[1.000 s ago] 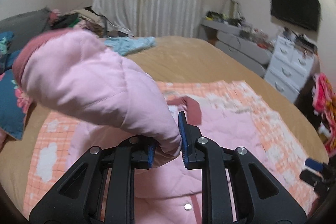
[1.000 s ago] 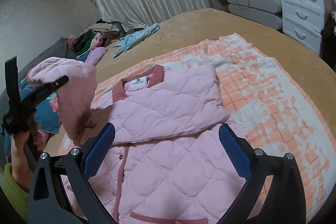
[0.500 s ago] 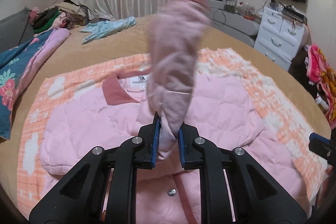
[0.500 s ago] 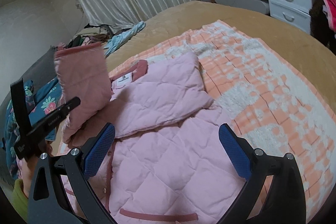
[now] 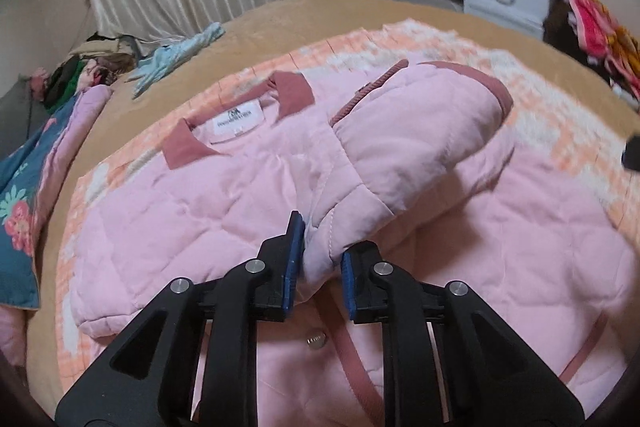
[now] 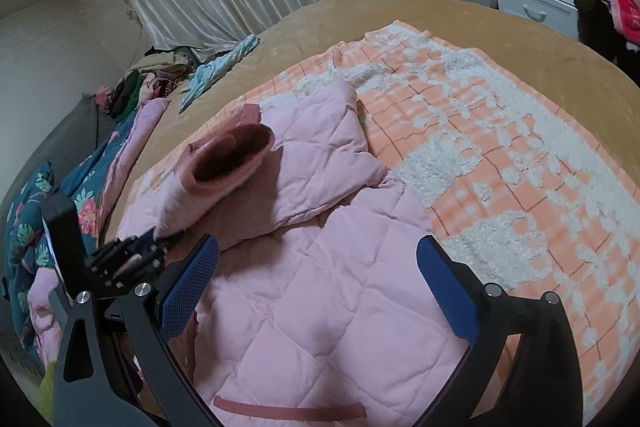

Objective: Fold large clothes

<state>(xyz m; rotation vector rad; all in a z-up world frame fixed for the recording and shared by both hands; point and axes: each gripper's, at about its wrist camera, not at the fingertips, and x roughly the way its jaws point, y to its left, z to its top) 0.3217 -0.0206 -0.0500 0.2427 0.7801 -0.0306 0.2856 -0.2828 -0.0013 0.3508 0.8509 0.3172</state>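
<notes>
My left hand-held gripper (image 5: 318, 259) is clamped nearly shut on the sleeve (image 5: 404, 155) of the pink quilted jacket (image 6: 320, 291), which lies on the bed (image 6: 420, 15). My right hand-held gripper (image 6: 318, 291) hovers wide open, holding nothing, with the jacket at 12 o'clock.

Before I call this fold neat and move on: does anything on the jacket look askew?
Yes. The sleeve pinched in the left gripper lies puffed up and slanted across the pink jacket, its cuff gaping open rather than flat. The right gripper hovers open, holding nothing.
</notes>
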